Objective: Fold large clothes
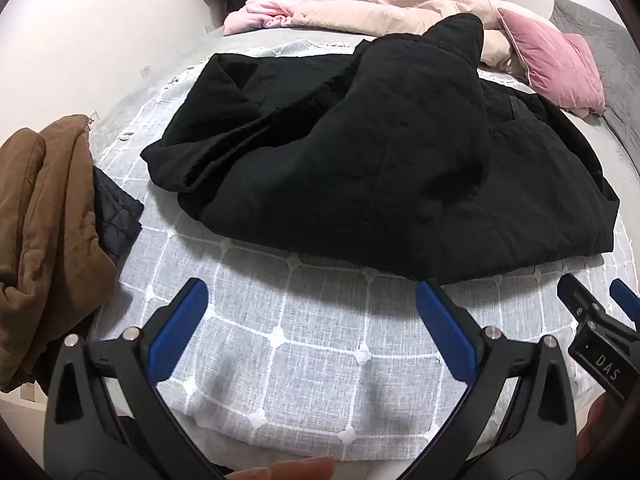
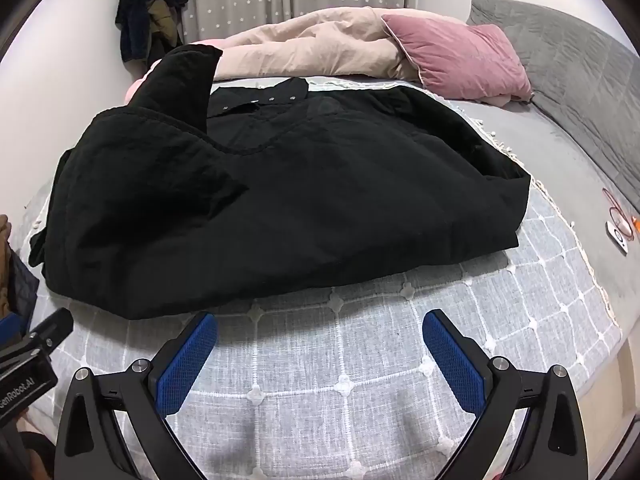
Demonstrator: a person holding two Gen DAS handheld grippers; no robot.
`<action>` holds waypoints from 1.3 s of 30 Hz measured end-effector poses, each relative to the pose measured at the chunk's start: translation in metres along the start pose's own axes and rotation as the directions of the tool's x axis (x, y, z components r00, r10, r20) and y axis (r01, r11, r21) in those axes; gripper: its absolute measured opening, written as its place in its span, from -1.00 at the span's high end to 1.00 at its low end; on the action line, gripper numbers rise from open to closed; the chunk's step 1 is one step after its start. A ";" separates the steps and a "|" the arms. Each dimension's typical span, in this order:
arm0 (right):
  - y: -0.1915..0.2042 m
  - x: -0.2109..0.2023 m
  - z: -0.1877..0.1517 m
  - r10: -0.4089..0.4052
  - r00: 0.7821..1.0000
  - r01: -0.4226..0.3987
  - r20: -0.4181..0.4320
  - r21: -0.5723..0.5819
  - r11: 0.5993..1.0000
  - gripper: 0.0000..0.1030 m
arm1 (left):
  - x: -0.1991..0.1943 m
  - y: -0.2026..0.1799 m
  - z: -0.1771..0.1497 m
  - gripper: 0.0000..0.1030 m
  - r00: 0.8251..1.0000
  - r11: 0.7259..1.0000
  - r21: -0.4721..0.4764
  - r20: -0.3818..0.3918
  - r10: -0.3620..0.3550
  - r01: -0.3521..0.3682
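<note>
A large black quilted coat lies spread and partly folded on a grey checked blanket on the bed; one sleeve sticks up at the far side. In the right wrist view the same coat fills the middle, snap buttons showing near its collar. My left gripper hovers open above the blanket just short of the coat's near hem, nothing between its blue pads. My right gripper is open too, just in front of the hem, and empty. Each gripper shows at the edge of the other's view.
A brown garment and a dark quilted piece lie at the left bed edge. A pink pillow, a beige duvet and a grey headboard cushion lie beyond. Small items sit at the right edge. Clothes hang by the curtain.
</note>
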State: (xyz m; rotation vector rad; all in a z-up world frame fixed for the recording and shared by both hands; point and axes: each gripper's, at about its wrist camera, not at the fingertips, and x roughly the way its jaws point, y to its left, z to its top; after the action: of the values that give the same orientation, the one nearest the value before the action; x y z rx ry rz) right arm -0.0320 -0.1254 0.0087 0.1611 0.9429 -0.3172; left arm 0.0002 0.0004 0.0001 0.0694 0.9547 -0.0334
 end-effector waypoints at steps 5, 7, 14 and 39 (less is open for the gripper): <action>0.001 0.001 0.000 -0.001 1.000 0.001 -0.006 -0.005 1.000 -1.00 | -0.007 -0.001 -0.002 -1.00 1.000 1.000 -0.005 0.005 0.005 -0.005; 0.001 0.001 0.000 -0.001 1.000 0.001 -0.007 -0.006 1.000 -1.00 | -0.006 0.000 -0.001 -1.00 1.000 1.000 -0.004 0.003 0.003 -0.003; 0.004 0.003 0.000 0.000 1.000 0.000 -0.011 -0.015 1.000 -1.00 | -0.001 0.003 0.000 -1.00 1.000 1.000 -0.004 0.000 0.021 -0.021; 0.003 0.005 0.000 -0.001 1.000 0.001 -0.013 -0.015 1.000 -1.00 | -0.003 -0.001 0.002 -1.00 0.999 0.999 0.021 0.010 0.042 -0.042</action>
State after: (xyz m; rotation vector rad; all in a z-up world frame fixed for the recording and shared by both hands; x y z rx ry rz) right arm -0.0284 -0.1240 0.0045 0.1494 0.9583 -0.3101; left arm -0.0002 -0.0012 0.0039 0.1090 0.9433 -0.0047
